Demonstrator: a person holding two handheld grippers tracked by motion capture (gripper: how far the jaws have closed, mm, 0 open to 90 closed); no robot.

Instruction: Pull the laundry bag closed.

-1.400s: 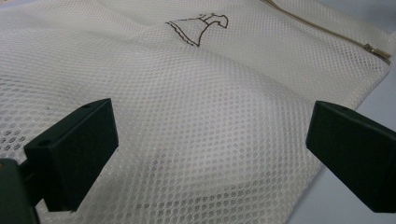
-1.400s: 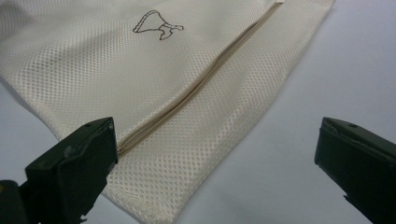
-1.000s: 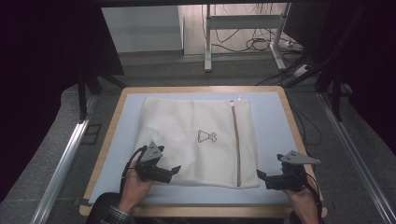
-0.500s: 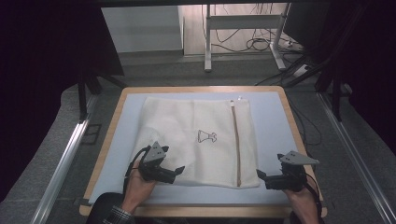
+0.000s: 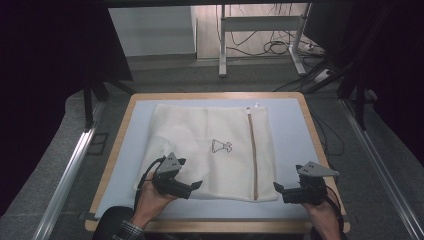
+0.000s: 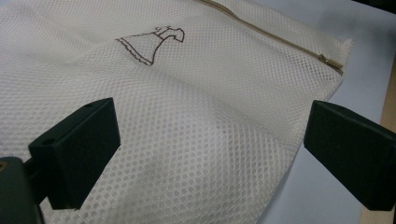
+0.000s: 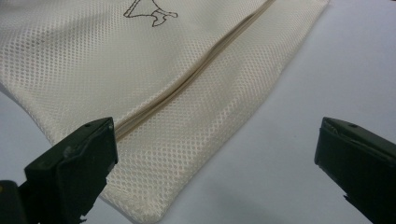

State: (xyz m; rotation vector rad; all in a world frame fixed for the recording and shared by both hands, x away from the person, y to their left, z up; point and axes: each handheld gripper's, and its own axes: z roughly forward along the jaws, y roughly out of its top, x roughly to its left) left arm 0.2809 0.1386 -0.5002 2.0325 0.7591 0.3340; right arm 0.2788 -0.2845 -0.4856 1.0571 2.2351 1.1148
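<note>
A cream mesh laundry bag (image 5: 200,145) lies flat on the pale blue mat (image 5: 290,125). It carries a small dress drawing (image 5: 221,146) and a tan zipper (image 5: 253,155) along its right side. My left gripper (image 5: 196,185) hovers open over the bag's near left part, and in the left gripper view the mesh (image 6: 210,116) lies between the wide-apart jaws of the left gripper (image 6: 212,149). My right gripper (image 5: 278,188) is open just off the bag's near right corner. The right gripper (image 7: 215,163) has that corner (image 7: 154,205) and the zipper (image 7: 196,74) ahead of it.
The mat sits on a table with a wooden rim (image 5: 315,135). Bare mat (image 7: 303,93) lies to the right of the bag. Beyond the table are a metal stand (image 5: 260,35) and floor cables (image 5: 280,47); metal rails (image 5: 70,170) run along both sides.
My left gripper has edged slightly to the right over the bag. The right gripper and the bag have stayed put.
</note>
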